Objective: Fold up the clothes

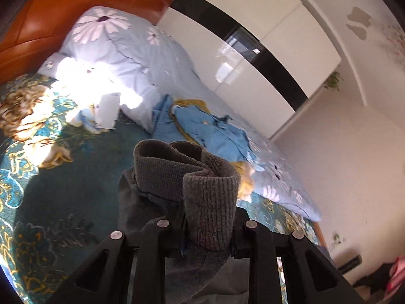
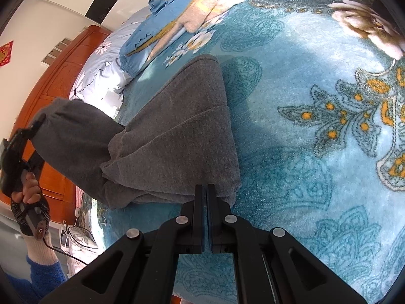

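A grey knit garment [image 2: 182,126] lies partly folded on the teal flowered blanket [image 2: 303,126]. My right gripper [image 2: 207,190] is shut, its tips pinching the garment's near edge. One end of the garment rises off the bed to the left gripper [image 2: 17,149], held in a person's hand [image 2: 27,185]. In the left wrist view, the garment's ribbed cuff [image 1: 210,202] bulges up between the fingers of my left gripper [image 1: 208,223], which is shut on it. The cuff hides the fingertips.
A heap of blue and yellow clothes [image 1: 202,126] lies on a pale blue daisy quilt [image 1: 131,58] at the bed's far side. An orange wooden headboard [image 1: 50,12] and a white wardrobe [image 1: 253,50] border the bed. Cables [image 2: 73,235] hang beside it.
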A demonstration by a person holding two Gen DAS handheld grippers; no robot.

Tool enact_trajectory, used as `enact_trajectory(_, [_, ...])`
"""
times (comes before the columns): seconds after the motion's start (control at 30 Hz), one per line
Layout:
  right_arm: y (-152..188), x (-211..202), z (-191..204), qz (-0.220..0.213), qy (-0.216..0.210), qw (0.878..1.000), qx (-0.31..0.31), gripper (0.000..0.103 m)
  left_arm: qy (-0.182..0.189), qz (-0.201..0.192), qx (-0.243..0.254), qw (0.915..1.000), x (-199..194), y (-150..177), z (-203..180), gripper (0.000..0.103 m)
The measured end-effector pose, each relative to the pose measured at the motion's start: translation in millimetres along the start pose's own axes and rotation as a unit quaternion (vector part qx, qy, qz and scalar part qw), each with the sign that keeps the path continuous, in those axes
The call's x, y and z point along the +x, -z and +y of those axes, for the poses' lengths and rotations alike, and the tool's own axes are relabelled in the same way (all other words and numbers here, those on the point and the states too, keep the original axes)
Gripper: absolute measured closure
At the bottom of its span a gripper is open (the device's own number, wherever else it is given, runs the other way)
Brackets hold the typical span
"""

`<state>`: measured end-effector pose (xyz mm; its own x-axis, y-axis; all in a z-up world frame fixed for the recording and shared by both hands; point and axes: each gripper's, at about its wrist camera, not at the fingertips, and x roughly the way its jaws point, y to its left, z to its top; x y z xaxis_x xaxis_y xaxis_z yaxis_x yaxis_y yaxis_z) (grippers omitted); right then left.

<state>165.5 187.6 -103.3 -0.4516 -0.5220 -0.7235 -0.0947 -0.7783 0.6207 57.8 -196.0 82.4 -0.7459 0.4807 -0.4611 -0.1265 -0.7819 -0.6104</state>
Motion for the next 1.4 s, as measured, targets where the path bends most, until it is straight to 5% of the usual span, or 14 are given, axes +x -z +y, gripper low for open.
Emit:
enact_trajectory(0.13, [0.7, -2.8, -2.9, -0.004, 0.002, 1.000, 0.005, 0.101, 0.030, 0.063, 0.089, 0.9936, 47.4, 39.6, -58.5, 0.078])
enact_trajectory(0.27, [0.6, -6.3, -8.2, -0.008, 0.005, 1.000, 0.010, 0.101, 0.036, 0.161, 0.142, 0.9760, 94.6, 93.8, -88.7, 0.078])
enact_trajectory(0.47, [1.5, -11.3, -16.9, -0.015, 0.010, 1.000, 0.023, 0.101, 0.022, 0.236, 0.155, 0.9590, 115.0, 144.1, -92.1, 0.078])
enact_trajectory(0.53, [1.8, -11.8, -19.7, -0.015, 0.011, 0.999, 0.028, 0.101, 0.021, 0.257, 0.154, 0.9539, 116.3, 154.2, -90.9, 0.071])
enact_trajectory(0.7, [3.4, -12.9, -19.3, -0.016, 0.014, 0.999, 0.027, 0.101, 0.018, 0.307, 0.152, 0.9394, 119.7, 179.6, -87.7, 0.033])
enact_trajectory(0.83, [4.9, -14.4, -18.0, -0.019, 0.017, 0.999, 0.025, 0.101, 0.041, 0.319, 0.154, 0.9343, 109.6, 173.0, -95.2, 0.027])
enact_trajectory(0.97, [2.5, -27.2, -12.3, -0.047, -0.008, 0.999, 0.014, 0.101, 0.030, 0.259, 0.152, 0.9534, 83.8, 135.4, -84.1, 0.025])
enact_trajectory(1.1, [-10.3, -20.0, 13.5, -0.041, -0.047, 0.998, -0.032, 0.101, -0.044, 0.189, 0.120, 0.9736, 66.7, 98.8, -40.9, 0.020])
enact_trajectory(1.13, [-14.1, -15.4, 20.6, -0.036, -0.054, 0.997, -0.043, 0.099, -0.062, 0.180, 0.106, 0.9760, 62.7, 92.8, -27.9, 0.020])
enact_trajectory(1.23, [-25.4, 0.4, 38.5, -0.023, -0.057, 0.995, -0.075, 0.071, -0.106, 0.156, 0.067, 0.9798, 48.8, 81.0, 7.7, 0.020])
enact_trajectory(1.4, [-37.3, 11.0, 45.5, -0.016, -0.061, 0.995, -0.072, 0.066, -0.137, 0.136, 0.023, 0.9810, 30.7, 83.5, 43.6, 0.020])
